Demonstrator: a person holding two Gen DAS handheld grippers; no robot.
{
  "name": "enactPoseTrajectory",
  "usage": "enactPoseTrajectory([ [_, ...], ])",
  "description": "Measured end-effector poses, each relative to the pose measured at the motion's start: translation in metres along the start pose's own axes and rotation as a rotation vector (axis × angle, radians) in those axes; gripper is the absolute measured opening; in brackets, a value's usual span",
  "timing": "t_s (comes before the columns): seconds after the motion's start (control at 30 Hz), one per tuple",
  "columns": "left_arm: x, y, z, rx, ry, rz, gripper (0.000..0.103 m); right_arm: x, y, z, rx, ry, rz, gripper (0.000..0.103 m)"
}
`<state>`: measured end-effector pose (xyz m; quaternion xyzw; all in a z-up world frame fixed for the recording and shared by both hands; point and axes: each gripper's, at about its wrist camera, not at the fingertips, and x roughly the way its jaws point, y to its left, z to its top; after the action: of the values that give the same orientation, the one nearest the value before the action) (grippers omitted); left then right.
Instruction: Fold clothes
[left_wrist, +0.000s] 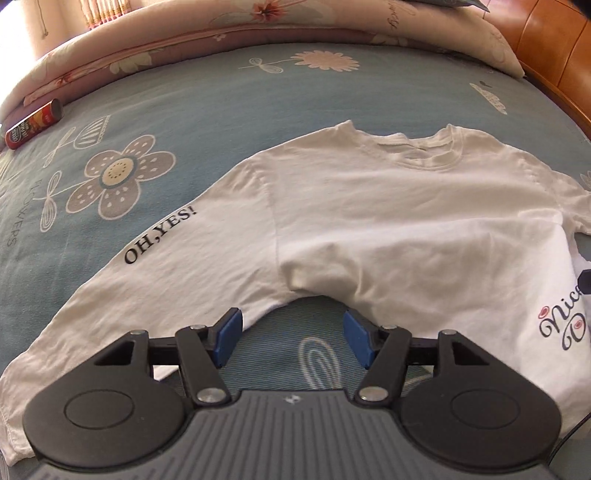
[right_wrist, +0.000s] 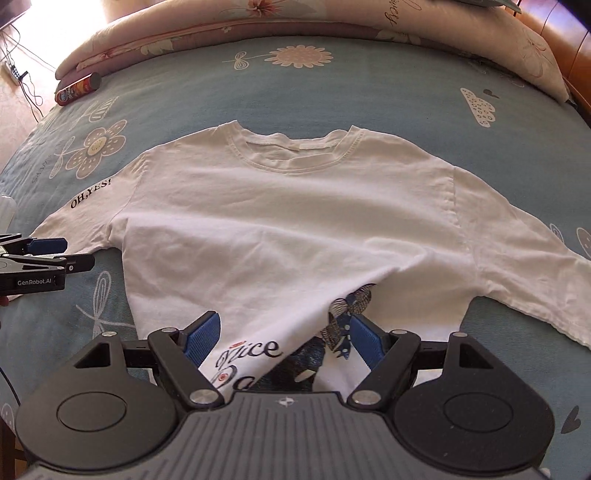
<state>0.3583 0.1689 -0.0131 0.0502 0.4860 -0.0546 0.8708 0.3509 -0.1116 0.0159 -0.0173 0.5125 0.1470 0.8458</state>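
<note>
One closed canister (left_wrist: 34, 124), contents unseen

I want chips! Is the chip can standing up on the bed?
No, the chip can lies on its side on the blue bedsheet.

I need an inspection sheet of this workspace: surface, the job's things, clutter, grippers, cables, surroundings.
Surface: blue flower-print bedsheet, mostly flat.
Job's things: white long-sleeved T-shirt, back up, lower hem folded upward so the printed front shows; sleeves spread.
Clutter: red cylindrical snack can lying by the folded pink floral quilt.
Grippers: left gripper open, over the sheet at the armpit; right gripper open, over the folded hem.
Cables: thin wires by the far-left wall.
Surroundings: orange wooden headboard.
</note>
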Motion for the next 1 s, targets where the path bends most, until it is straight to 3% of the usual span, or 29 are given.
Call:
enactPoseTrajectory([
  [0.17,0.003,-0.023,0.03,0.082,-0.07,-0.035,0.062,-0.01,-0.047,0.019,-0.167,-0.068,0.02,0.071],
  [0.33,0.039,-0.021,0.084,0.199,-0.053,-0.036,0.061,0.013,-0.085,0.074,-0.372,-0.105,-0.007,0.07],
  [0.57,0.084,-0.011,0.143,0.304,-0.068,-0.019,0.059,0.087,-0.119,0.145,-0.326,-0.057,0.011,0.067],
  [0.73,0.117,-0.016,0.152,0.385,-0.039,-0.066,0.059,0.136,-0.114,0.153,-0.371,-0.013,0.047,0.065],
  [0.83,0.137,-0.022,0.147,0.436,-0.03,-0.022,0.062,0.159,-0.101,0.147,-0.472,-0.01,-0.005,0.066],
  [0.9,0.15,-0.021,0.148,0.413,-0.023,0.009,0.065,0.166,-0.1,0.149,-0.466,-0.057,-0.033,0.069],
  [1.0,0.156,-0.015,0.157,0.322,-0.045,-0.001,0.065,0.174,-0.105,0.163,-0.389,-0.093,-0.085,0.071],
])
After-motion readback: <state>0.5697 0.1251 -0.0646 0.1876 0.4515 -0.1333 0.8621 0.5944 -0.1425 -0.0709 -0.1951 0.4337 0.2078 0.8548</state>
